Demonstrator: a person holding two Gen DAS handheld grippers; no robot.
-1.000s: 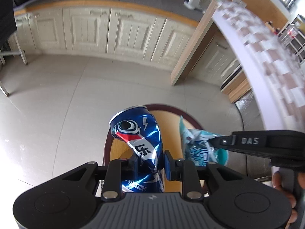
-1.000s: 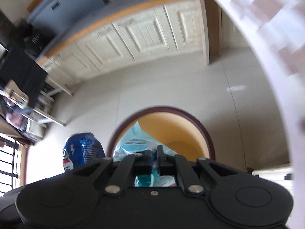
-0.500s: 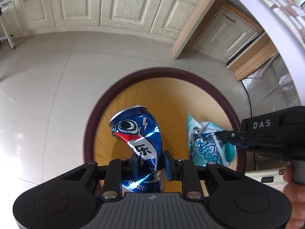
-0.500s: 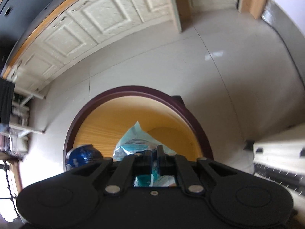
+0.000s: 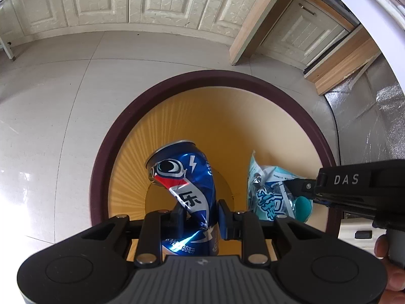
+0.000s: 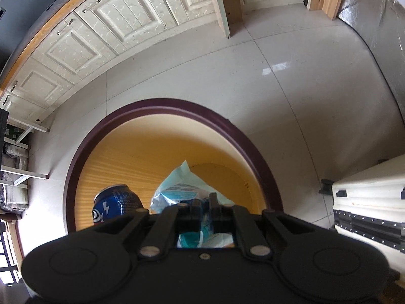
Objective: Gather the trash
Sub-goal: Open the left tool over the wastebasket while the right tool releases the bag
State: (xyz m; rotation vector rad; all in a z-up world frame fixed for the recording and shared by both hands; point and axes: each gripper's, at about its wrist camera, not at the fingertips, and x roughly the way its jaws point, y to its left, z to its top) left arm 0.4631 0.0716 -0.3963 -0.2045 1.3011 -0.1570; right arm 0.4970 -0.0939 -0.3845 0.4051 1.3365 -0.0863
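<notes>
You have both pieces of trash poised over the open bin [image 5: 291,93] (its yellow floor looks bare), so only the drop is left. Your left hand-held gripper [image 5: 198,217] pinches the crushed blue Pepsi can [image 5: 187,177]; your right hand-held gripper [image 6: 204,209] is clamped thin on the pale blue snack wrapper [image 6: 187,185]. Both point steeply down inside the dark rim.

The bin [image 5: 101,162] has a dark maroon rim and a ribbed yellow-orange inside. Over it, the dented can [image 5: 188,177] is glossy blue with red, white and a lightning bolt; the wrapper [image 5: 272,190] just beside the can is pale teal and white.
</notes>
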